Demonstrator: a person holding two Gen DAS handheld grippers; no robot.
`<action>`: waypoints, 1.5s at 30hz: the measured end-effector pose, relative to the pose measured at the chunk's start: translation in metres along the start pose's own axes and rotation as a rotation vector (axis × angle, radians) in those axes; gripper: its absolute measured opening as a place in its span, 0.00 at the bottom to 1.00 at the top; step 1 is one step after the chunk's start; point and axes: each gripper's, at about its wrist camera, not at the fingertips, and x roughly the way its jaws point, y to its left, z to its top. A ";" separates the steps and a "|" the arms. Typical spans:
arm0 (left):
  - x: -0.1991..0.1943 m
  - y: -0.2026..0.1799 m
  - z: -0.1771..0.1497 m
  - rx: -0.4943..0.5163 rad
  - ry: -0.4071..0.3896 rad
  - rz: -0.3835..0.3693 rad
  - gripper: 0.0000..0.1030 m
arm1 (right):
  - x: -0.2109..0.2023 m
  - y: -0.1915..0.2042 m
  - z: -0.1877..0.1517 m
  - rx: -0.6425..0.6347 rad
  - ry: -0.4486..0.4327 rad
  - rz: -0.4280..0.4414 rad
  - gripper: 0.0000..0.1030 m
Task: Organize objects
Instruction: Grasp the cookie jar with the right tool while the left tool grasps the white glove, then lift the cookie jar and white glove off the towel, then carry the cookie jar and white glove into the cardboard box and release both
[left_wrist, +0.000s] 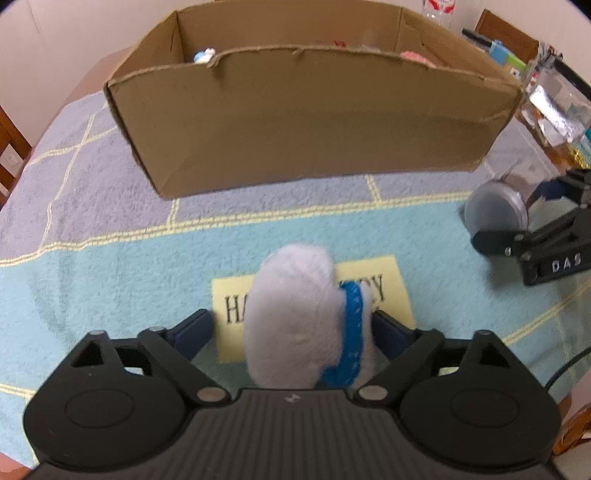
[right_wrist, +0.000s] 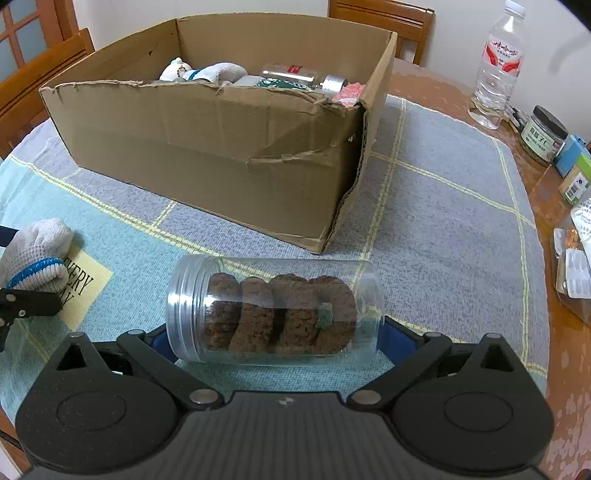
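A rolled white glove with a blue cuff band (left_wrist: 299, 317) lies on a yellow printed patch of the mat, between the fingers of my left gripper (left_wrist: 295, 332); the jaws stand wide and do not press it. The glove also shows in the right wrist view (right_wrist: 33, 254). A clear plastic jar of brown cookies (right_wrist: 273, 310) lies on its side between the fingers of my right gripper (right_wrist: 273, 343), which are spread to the jar's two ends. The jar (left_wrist: 495, 210) and right gripper (left_wrist: 546, 236) show at the right in the left wrist view. An open cardboard box (right_wrist: 221, 147) stands behind.
The box holds a small figurine (right_wrist: 177, 70), a cloth, a bottle (right_wrist: 295, 74) and a pink item. A water bottle (right_wrist: 498, 62), a jar (right_wrist: 543, 133), small packs and blister packs (right_wrist: 576, 273) crowd the table's right edge. Wooden chairs stand around.
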 end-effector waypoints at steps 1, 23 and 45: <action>0.000 0.000 0.000 0.000 -0.003 0.001 0.85 | 0.000 0.000 0.001 0.002 0.002 -0.001 1.00; -0.003 -0.002 0.009 0.043 -0.028 0.002 0.64 | 0.004 0.006 0.010 0.081 0.039 -0.050 1.00; -0.032 0.012 0.022 0.035 -0.012 -0.086 0.59 | -0.026 0.013 0.019 0.030 0.053 -0.020 0.93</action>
